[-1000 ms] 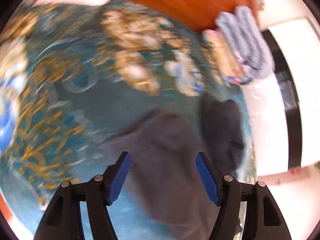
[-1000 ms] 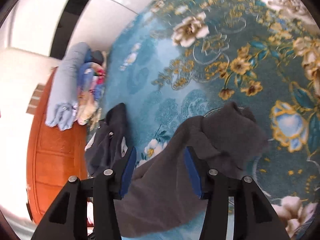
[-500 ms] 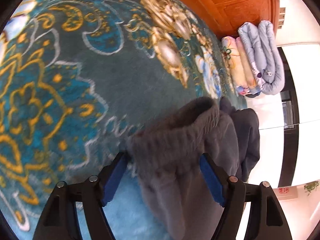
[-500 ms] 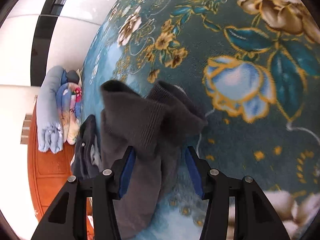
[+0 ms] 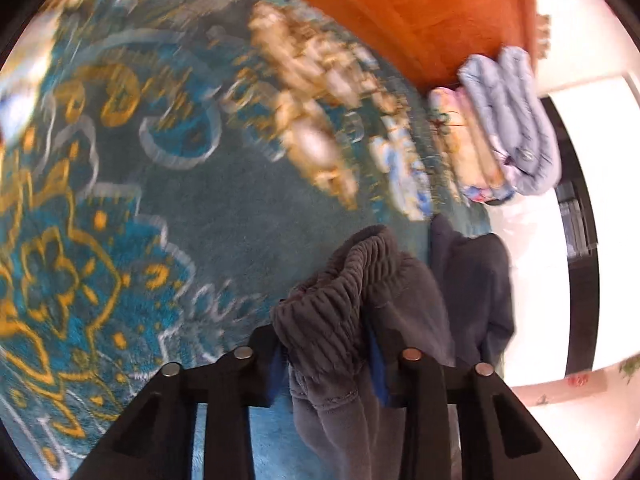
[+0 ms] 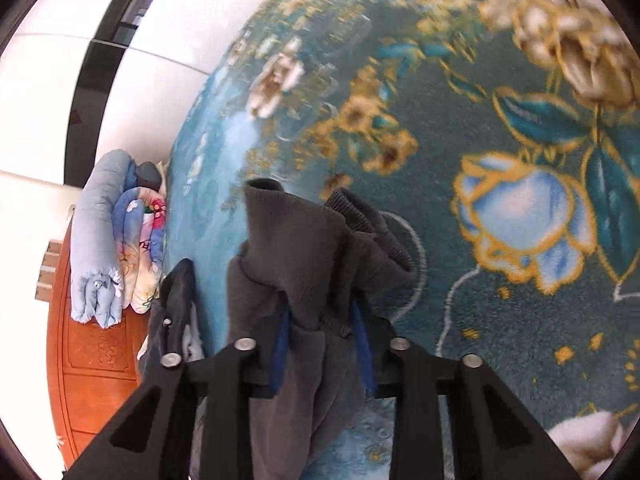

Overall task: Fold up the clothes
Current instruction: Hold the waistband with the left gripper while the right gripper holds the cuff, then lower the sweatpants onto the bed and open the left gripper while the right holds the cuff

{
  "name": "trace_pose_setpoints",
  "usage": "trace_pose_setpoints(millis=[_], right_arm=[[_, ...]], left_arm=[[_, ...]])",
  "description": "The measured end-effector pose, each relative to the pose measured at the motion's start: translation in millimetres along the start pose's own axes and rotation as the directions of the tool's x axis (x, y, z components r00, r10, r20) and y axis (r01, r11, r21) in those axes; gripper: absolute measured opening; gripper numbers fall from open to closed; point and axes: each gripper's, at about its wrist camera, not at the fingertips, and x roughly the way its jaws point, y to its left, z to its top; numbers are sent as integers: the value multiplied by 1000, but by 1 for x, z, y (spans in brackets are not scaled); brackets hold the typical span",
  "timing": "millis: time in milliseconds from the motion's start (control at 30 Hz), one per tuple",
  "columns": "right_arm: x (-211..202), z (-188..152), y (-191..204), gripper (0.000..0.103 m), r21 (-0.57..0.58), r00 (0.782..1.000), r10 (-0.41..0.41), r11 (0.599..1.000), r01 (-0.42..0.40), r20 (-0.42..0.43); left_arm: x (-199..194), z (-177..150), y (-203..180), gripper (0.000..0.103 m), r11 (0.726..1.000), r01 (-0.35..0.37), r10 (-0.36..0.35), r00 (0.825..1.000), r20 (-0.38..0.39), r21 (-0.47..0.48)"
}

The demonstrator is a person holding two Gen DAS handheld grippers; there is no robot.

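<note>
Your left tool (image 5: pixel 326 354) is clamped on the grey garment's (image 5: pixel 340 304) ribbed hem; your right tool (image 6: pixel 322 340) pinches it too, fabric bunching toward 12 o'clock over the carpet (image 6: pixel 460 160).

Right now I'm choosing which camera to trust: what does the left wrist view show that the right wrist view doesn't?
Only the left wrist view shows the grey garment's ribbed band bunched in the left claw. Only the right shows a big blue flower on the carpet and the right claw pinching a sleeve-like end. Both show the grey garment, the folded bedding stack and the orange wooden panel.
</note>
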Motion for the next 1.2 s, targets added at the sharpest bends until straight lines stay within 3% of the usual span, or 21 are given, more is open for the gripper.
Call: trace_pose_setpoints(millis=[33, 100, 133, 233, 367, 467, 533, 800, 1200], right_arm=[[-9, 1, 7, 16, -13, 1000, 23, 1000, -22, 12], [-38, 3, 24, 15, -50, 994, 104, 993, -102, 38], [-45, 3, 22, 15, -57, 994, 103, 993, -101, 36], [-59, 1, 9, 12, -68, 998, 65, 996, -64, 20], [-66, -5, -17, 11, -56, 1000, -16, 998, 15, -20], [-42, -15, -48, 10, -17, 992, -120, 993, 119, -47], [-38, -18, -49, 10, -29, 990, -136, 990, 135, -38], [-33, -18, -41, 10, -52, 978, -205, 978, 202, -43], [-27, -20, -33, 10, -74, 956, -292, 954, 289, -35]], left_arm=[[-8, 4, -8, 33, 1000, 24, -24, 1000, 0, 15], [-32, 9, -24, 33, 996, 70, -70, 998, 6, 56], [-41, 10, -26, 33, 994, 68, -69, 998, 6, 82], [-56, 12, -19, 35, 990, 25, -24, 1000, -7, 139], [-26, 4, 28, 35, 995, -92, 96, 990, -103, 50], [-25, -2, 41, 36, 994, -98, 102, 990, -93, 43], [-29, -5, 32, 37, 987, -121, 129, 989, -70, 106], [-38, -21, -4, 42, 918, -255, 260, 965, 25, 302], [-55, -33, -23, 56, 810, -363, 350, 930, 116, 461]])
